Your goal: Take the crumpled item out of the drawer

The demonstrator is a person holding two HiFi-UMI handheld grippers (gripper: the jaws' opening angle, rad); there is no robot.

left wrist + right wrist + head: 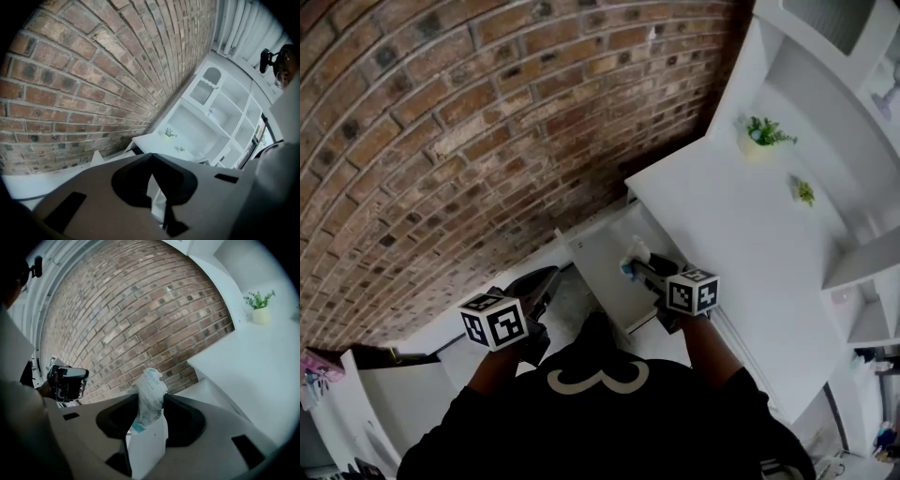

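Clenching right claw (150, 401) on wad (151, 383) in right gripper view: pinching its lower half between both jaws, setting its long axis along the jaws, crown projecting past the tips toward brick wall (140, 310).

Holding left claw (150, 158) closed and empty in left gripper view, tips touching, pointing toward shelving (211, 117).

Suspending the wad over open drawer (598, 246) in head view, at the right claw's tip, with the left claw well apart to the left.

Counting one wad, one drawer, two claws, two plants (761, 133).
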